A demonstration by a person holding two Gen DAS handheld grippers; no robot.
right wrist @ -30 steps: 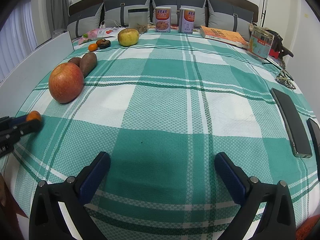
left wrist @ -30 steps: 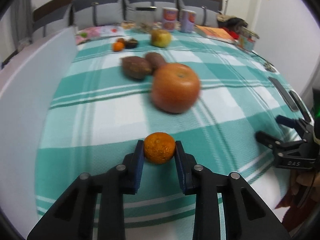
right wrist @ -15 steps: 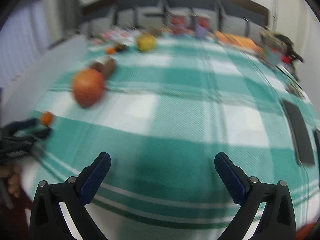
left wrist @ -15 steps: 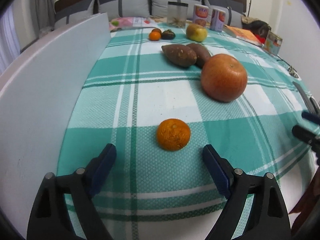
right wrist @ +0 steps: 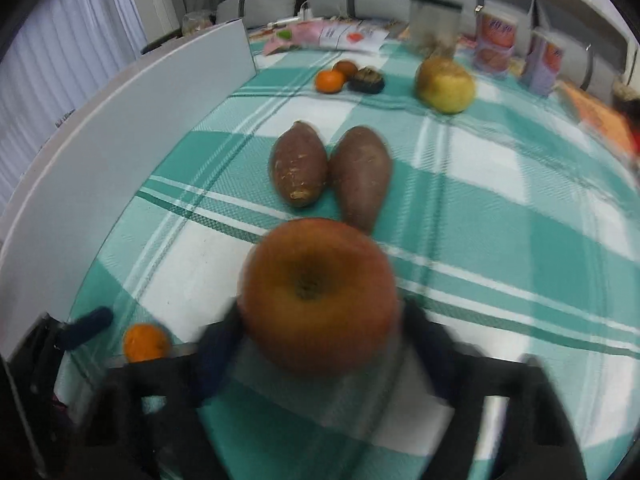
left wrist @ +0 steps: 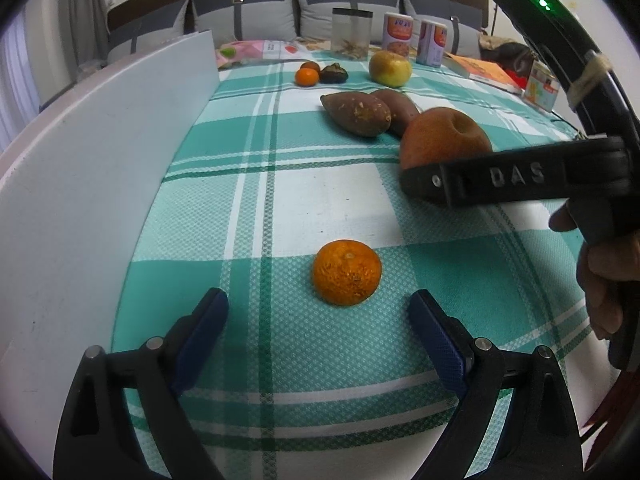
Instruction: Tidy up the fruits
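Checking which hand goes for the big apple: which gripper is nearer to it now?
Right. The right gripper has the apple between its closing jaws. The left gripper sits open, back by the orange, well short of the apple.

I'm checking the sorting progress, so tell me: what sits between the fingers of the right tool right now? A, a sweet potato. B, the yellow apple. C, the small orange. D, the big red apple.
D: in the right wrist view the big red apple fills the gap of the right tool, whose jaws have just been closing, while the small orange lies off to the side near the left tool.
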